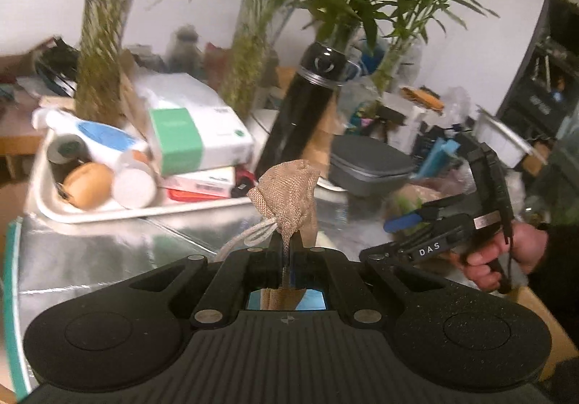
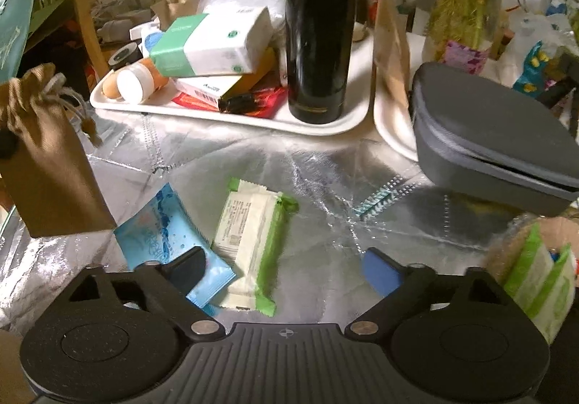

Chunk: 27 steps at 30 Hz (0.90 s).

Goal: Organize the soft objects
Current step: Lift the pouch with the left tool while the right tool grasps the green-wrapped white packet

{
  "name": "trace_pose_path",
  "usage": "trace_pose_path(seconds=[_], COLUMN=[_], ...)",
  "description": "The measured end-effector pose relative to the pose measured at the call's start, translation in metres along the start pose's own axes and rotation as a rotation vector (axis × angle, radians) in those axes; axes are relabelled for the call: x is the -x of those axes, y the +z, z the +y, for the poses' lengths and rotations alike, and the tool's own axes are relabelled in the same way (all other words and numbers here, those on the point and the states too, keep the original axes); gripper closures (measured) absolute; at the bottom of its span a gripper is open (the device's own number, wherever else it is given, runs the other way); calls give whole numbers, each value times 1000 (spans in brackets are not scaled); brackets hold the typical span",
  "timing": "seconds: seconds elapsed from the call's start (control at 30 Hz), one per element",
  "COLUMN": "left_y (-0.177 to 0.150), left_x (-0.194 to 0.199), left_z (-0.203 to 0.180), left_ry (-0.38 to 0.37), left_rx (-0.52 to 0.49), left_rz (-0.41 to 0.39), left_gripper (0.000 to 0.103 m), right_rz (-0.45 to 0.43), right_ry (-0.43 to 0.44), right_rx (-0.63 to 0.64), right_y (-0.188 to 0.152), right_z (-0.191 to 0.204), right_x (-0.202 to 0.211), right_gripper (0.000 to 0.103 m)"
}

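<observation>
My left gripper (image 1: 287, 241) is shut on the lower edge of a tan woven drawstring pouch (image 1: 289, 194), which it holds up above the silver table cover. The same pouch (image 2: 47, 158) hangs at the left of the right wrist view. My right gripper (image 2: 286, 266) is open and points down at the table. A green-and-white wipes pack (image 2: 253, 245) lies flat between its fingers, untouched. A blue pack (image 2: 163, 234) lies beside that one, partly under the left finger. In the left wrist view a hand holds the right gripper (image 1: 416, 219) at the right.
A white tray (image 2: 224, 116) behind the packs holds boxes, a white-capped bottle and a tall black flask (image 2: 318, 28). A grey zip case (image 2: 485, 136) sits at the right on a second tray. An open bag (image 2: 539, 277) with more green packs is at the near right. Glass vases of bamboo stand behind.
</observation>
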<state>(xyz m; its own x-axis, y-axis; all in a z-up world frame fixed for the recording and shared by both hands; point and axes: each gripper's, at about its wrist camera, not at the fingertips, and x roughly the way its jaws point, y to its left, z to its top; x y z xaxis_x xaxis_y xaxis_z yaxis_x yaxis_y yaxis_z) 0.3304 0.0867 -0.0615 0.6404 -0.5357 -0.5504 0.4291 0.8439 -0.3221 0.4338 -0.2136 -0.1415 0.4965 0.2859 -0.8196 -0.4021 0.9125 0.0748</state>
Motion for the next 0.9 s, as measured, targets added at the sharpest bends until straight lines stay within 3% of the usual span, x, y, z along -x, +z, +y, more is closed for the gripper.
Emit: trace_pose_path(seconds=[0.23, 0.5, 0.73, 0.83, 0.9], left_y=[-2, -6, -7, -7, -7], left_x=[-3, -4, -5, -8, -9], left_z=[8, 16, 17, 17, 15], left_ry=[64, 93, 109, 133, 166], left_rx=[5, 8, 10, 5, -10], left_rz=[-2, 17, 28, 38, 38], left_gripper=[100, 100, 100, 100, 100], right_rz=[14, 20, 80, 99, 102], right_ry=[57, 52, -9, -35, -74], right_rx=[7, 36, 101, 98, 90], right_y=[7, 16, 15, 16, 16], right_z=[6, 21, 28, 23, 19], right_x=[-25, -45, -58, -55, -55], right_gripper=[27, 30, 38, 51, 51])
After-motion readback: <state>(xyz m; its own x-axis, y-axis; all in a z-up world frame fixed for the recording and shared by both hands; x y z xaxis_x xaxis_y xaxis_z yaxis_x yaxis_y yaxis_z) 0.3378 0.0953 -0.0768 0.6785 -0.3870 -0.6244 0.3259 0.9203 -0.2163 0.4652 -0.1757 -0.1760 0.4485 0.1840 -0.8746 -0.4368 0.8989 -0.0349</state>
